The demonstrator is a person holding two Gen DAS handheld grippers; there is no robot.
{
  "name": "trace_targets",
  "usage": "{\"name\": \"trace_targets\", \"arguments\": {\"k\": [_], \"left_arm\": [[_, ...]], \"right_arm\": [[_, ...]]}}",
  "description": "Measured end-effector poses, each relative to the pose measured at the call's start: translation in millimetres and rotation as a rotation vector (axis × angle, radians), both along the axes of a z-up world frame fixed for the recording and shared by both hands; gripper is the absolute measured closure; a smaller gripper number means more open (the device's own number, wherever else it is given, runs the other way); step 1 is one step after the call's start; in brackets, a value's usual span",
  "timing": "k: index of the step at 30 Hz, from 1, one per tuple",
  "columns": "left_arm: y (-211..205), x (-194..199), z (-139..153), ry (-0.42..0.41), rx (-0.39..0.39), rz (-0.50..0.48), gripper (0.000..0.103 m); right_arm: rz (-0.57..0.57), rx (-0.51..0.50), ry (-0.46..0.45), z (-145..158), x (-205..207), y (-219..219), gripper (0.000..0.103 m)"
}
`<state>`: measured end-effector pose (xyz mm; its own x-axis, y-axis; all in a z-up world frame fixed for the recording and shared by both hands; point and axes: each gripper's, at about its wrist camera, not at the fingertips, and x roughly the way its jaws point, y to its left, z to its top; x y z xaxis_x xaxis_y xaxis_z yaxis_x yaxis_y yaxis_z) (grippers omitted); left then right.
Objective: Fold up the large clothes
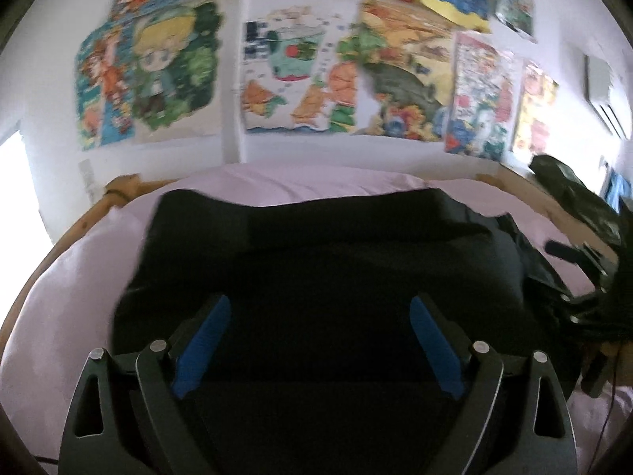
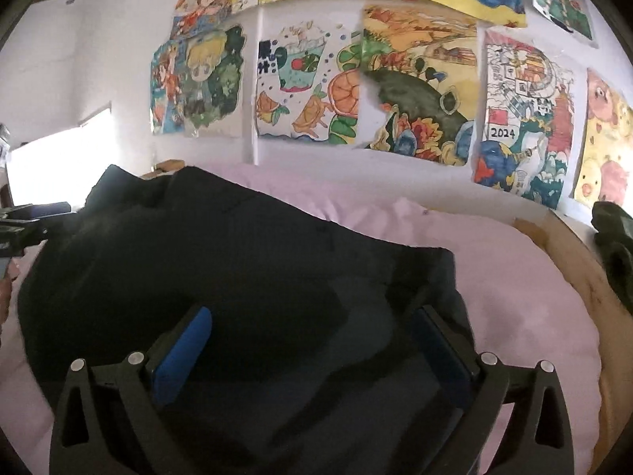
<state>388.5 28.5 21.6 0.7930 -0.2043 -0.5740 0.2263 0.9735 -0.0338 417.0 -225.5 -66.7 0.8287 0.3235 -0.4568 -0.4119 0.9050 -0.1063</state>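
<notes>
A large black garment point(image 1: 316, 253) lies spread on the pink bed sheet point(image 1: 71, 289), folded into a broad slab. My left gripper point(image 1: 318, 308) is open just above its near part, blue pads point(image 1: 203, 340) wide apart and empty. In the right wrist view the same garment point(image 2: 237, 257) fills the left and middle, its right edge near the bed's middle. My right gripper point(image 2: 312, 320) is open above the garment's near right part, holding nothing. The right gripper also shows at the right edge of the left wrist view point(image 1: 585, 273).
The pink sheet point(image 2: 514, 297) covers a bed with a wooden frame point(image 2: 573, 261). Colourful drawings point(image 2: 308, 87) hang on the white wall behind. A dark green cloth point(image 2: 613, 245) lies on the frame at the far right. A bright window point(image 2: 59, 158) is at the left.
</notes>
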Motion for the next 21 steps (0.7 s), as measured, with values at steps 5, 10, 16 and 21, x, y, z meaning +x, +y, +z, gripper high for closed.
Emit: {"name": "trace_targets", "arguments": {"k": [5, 10, 16, 21], "left_arm": [[-20, 32, -12, -0.011, 0.082, -0.009, 0.014], [-12, 68, -21, 0.026, 0.085, 0.047, 0.013], [10, 94, -37, 0.098, 0.06, 0.101, 0.008], [21, 113, -43, 0.128, 0.058, 0.105, 0.005]], "right_arm": [[-0.029, -0.039, -0.011, -7, 23, 14, 0.0], [-0.072, -0.046, 0.005, -12, 53, 16, 0.0], [-0.124, 0.01, 0.112, -30, 96, 7, 0.0], [-0.109, -0.002, 0.162, -40, 124, 7, 0.0]]}}
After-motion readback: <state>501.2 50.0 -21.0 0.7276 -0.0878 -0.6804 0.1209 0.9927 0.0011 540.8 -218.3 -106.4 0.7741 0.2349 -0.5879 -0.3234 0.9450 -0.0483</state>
